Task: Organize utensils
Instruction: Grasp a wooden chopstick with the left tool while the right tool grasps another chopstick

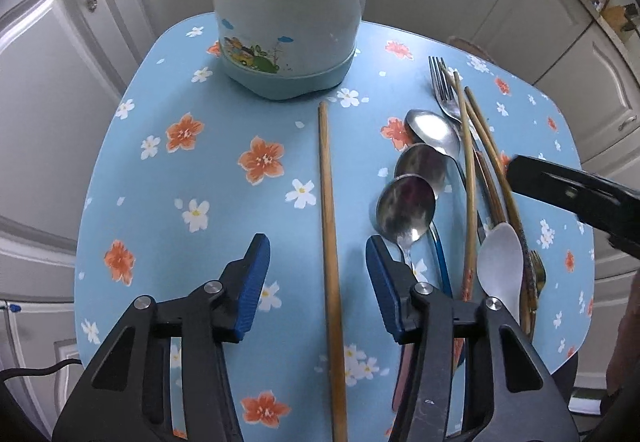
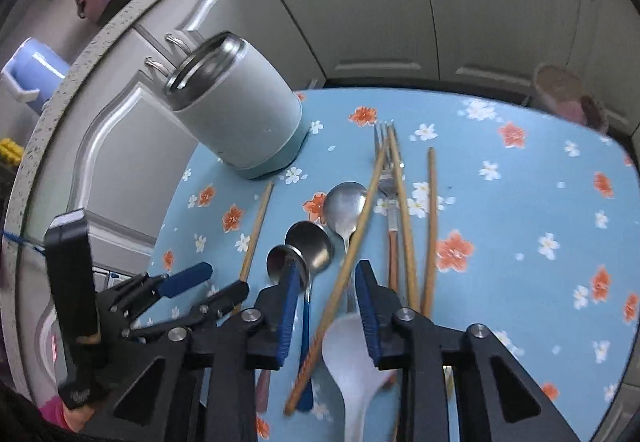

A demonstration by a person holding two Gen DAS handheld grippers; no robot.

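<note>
On the floral table [image 1: 180, 177] lie three metal spoons [image 1: 406, 207], one white spoon [image 1: 500, 262], one fork [image 1: 442, 81] and four chopsticks; one lone chopstick [image 1: 328, 226] lies mid-table, the rest are heaped toward the right edge. One pale canister [image 1: 292, 13] stands at the far edge, with bare cloth along the left edge. The left gripper [image 1: 318, 282] straddles the lone chopstick, unclenched, and the right gripper [image 2: 328, 306] hangs parted over the heap, grasping nothing.

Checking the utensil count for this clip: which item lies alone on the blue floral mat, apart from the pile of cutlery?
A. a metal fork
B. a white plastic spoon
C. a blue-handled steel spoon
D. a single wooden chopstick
D: the single wooden chopstick lies by itself left of the pile, where the white plastic spoon and metal fork overlap other utensils.
</note>
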